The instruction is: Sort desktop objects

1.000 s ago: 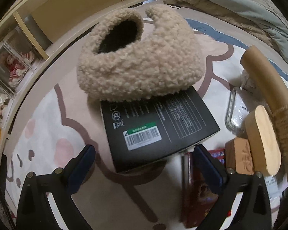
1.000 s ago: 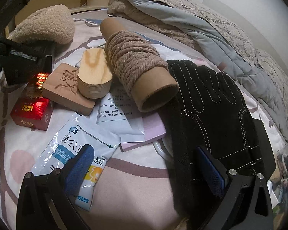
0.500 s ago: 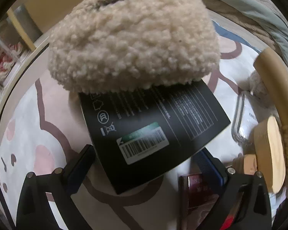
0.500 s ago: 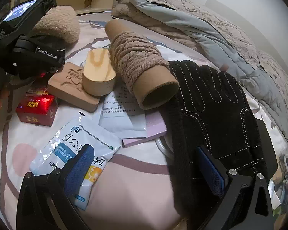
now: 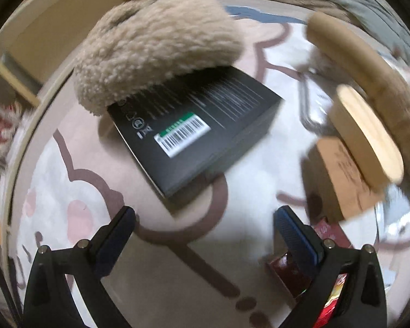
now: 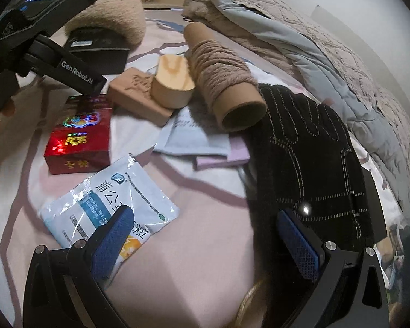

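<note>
Now we hover left gripper (image 5: 205, 227), fingers wide, before black box (image 5: 196, 134): stiff, light; pinch short sides. Right gripper (image 6: 205, 229) wide too, empty.

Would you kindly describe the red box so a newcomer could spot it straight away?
Start at the yarn tube lying mid-table, then move left past the carved wooden block. The red box lies just beyond, above the white sachet. It alone is glossy red with gold lettering.
</note>
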